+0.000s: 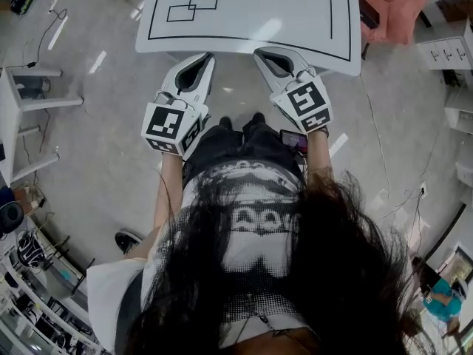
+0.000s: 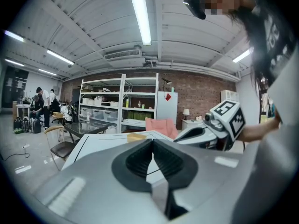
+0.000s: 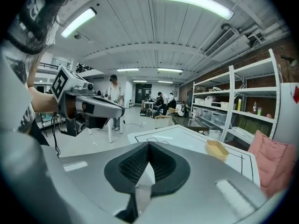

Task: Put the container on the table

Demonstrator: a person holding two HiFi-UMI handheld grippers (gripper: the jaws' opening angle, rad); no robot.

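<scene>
Left hand-held gripper (image 2: pixel 152 143) and right hand-held gripper (image 3: pixel 148 146) are closed, empty (container (image 3: pixel 217 149) on table (image 3: pixel 187 136)).

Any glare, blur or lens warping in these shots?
Head view: glare streaks on the white table, bowed edges. Left gripper view: fisheye, dark corners, ceiling lights blown out. Right gripper view: same fisheye; the yellow container looks sharp.

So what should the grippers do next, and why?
Probably just draw both back from the table. The yellow container already sits on the white table, at its far side. The left gripper and right gripper are shut with nothing between their jaws, so nothing seems left to carry.
</scene>
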